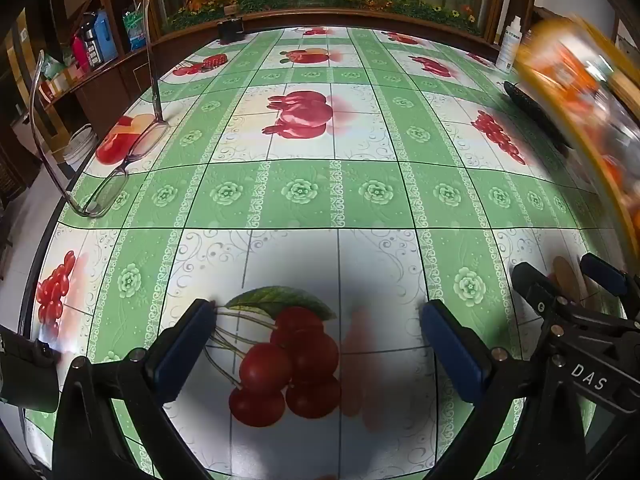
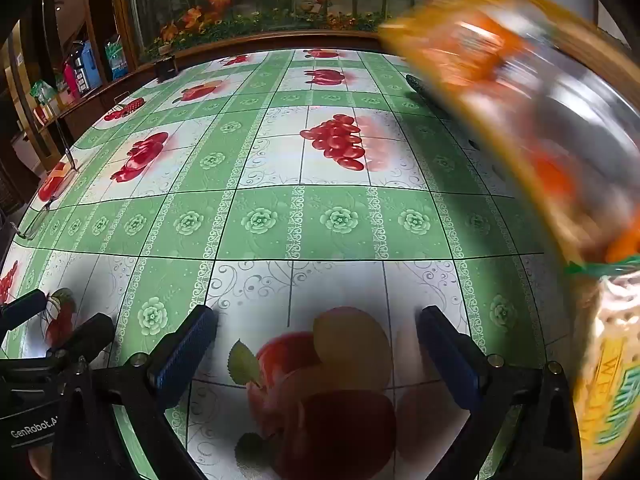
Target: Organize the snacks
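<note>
Right wrist view: the right claw point(image 2: 318, 344) hangs spread wide over a printed apple on the worktop point(image 2: 260, 220), with nothing between its pads. Just to its right a yellow snack packet point(image 2: 612, 392) with green lettering fills the lower edge, and above it a motion-blurred orange snack bag point(image 2: 532, 120) sweeps across the right side; what carries it is out of view, and I cannot tell whether it touches the cloth.

In the left wrist view the left claw point(image 1: 318, 354) is also spread, empty, above a cherry print, with the right claw's tips just beside it at the right edge. Farther out lie a pair of glasses point(image 1: 116, 172) at the left rim, and a dark remote point(image 1: 532, 110) and a white bottle point(image 1: 508, 46) near the far right.

By my reading the organizing has barely begun: neither claw holds a snack, no snack lies sorted on the open cloth, and every pick and placement remains.
</note>
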The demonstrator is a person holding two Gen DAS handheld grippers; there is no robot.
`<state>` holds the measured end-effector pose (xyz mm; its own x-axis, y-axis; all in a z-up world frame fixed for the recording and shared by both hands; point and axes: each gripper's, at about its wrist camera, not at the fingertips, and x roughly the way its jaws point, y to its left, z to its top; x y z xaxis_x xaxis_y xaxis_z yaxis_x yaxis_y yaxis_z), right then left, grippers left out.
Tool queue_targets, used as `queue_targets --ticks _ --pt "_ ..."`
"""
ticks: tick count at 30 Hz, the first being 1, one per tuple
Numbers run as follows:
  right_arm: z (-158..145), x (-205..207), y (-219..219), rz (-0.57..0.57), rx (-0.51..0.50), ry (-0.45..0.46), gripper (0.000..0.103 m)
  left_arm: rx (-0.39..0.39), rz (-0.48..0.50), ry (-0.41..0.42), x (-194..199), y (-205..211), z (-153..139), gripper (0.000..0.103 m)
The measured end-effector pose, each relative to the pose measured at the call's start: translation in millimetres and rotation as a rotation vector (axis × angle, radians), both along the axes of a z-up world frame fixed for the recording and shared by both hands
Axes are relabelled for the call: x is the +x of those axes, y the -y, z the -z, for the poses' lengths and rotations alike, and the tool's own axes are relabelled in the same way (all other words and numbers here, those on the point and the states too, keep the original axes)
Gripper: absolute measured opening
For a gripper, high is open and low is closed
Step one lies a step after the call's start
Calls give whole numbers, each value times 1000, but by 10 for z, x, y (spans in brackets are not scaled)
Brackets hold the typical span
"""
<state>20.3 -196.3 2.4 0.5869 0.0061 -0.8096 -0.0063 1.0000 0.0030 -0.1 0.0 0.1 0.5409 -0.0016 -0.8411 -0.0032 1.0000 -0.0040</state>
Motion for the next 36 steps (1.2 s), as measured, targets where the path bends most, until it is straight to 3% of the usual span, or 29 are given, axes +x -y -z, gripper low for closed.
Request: queue_targets --ticks 36 --pt "26 -17 -2 -2 -7 -1 102 -1 -6 -1 0 -8 -3 103"
